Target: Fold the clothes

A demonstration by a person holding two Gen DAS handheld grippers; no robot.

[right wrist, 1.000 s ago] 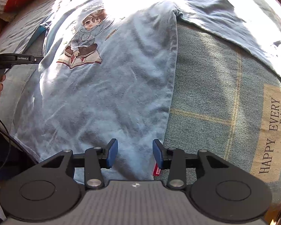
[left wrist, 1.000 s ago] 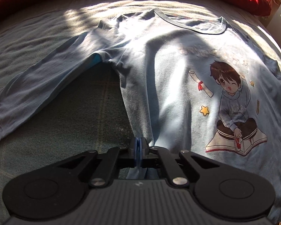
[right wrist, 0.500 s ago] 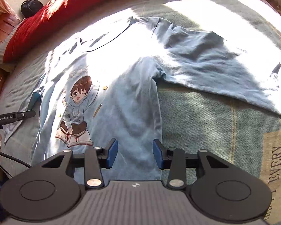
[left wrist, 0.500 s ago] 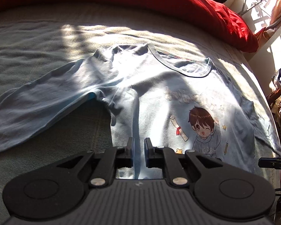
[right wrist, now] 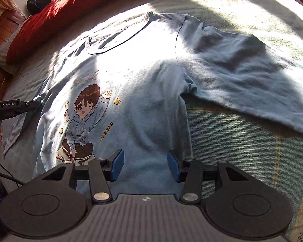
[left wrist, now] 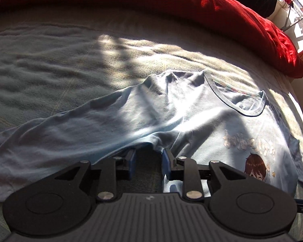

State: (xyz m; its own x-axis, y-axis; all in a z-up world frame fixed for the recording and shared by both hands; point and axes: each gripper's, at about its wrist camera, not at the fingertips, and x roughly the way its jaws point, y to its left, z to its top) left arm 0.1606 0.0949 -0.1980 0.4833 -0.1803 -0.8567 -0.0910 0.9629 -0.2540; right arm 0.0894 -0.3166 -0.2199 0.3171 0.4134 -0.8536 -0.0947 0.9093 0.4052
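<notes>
Sunlight falls across a bed covered by a grey-green blanket, with a red pillow along its head. On the blanket a light blue long-sleeved shirt lies face up, sleeves spread out to either side, its cartoon print showing. Left tongs are opening above the armpit of one sleeve, nothing between the pads. Right tongs are opening over the shirt's side edge, gripping nothing.
</notes>
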